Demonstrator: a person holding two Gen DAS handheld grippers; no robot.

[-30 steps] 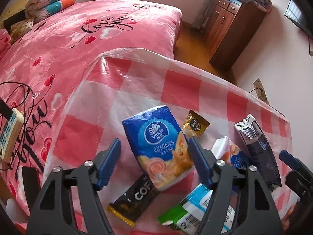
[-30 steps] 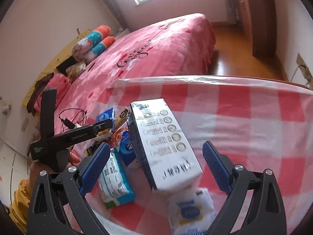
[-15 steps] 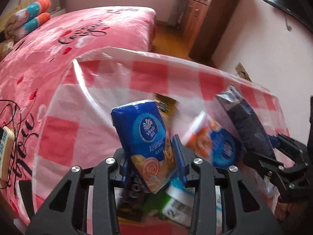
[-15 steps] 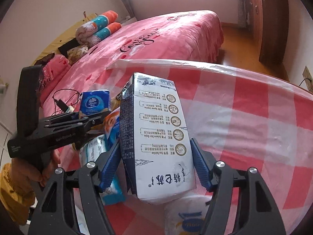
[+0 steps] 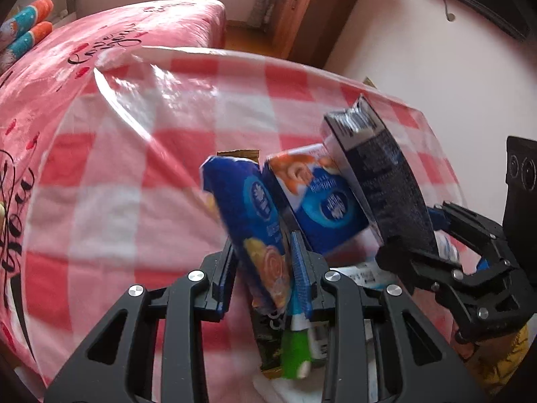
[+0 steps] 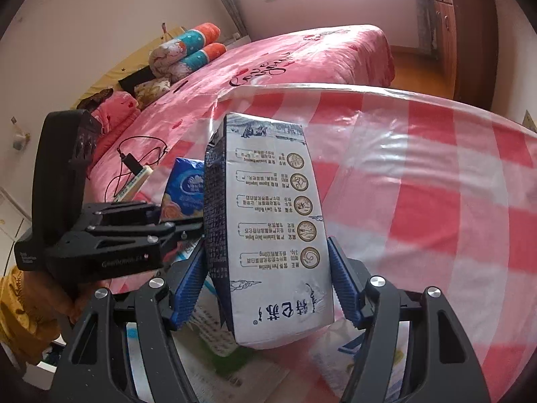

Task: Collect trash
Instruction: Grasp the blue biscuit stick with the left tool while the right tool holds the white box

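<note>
My left gripper (image 5: pixel 263 258) has its jaws closing, and the pads squeeze a blue tissue pack (image 5: pixel 248 201) that is lifted and turned on edge over the red-and-white checked tablecloth (image 5: pixel 151 168). My right gripper (image 6: pixel 266 262) is shut on a tall blue-and-white milk carton (image 6: pixel 268 201), raised off the cloth. In the left wrist view that carton (image 5: pixel 379 168) hangs just right of a second tissue pack (image 5: pixel 319 198). Below my left fingers lie a black coffee sachet (image 5: pixel 268 342) and a green-and-white wrapper (image 5: pixel 295 352). A gold sachet (image 5: pixel 238 152) peeks out behind the held pack.
A pink bed (image 6: pixel 302 57) runs along the table's far and left sides, with a cabled charger (image 6: pixel 134 174) on it. A brown cabinet (image 5: pixel 302 10) stands by the far wall. White packaging (image 6: pixel 369 352) lies under the carton.
Both grippers went from open around their items to closed on them. The tissue pack and the carton came up off the cloth, and the two grippers drew close together.
</note>
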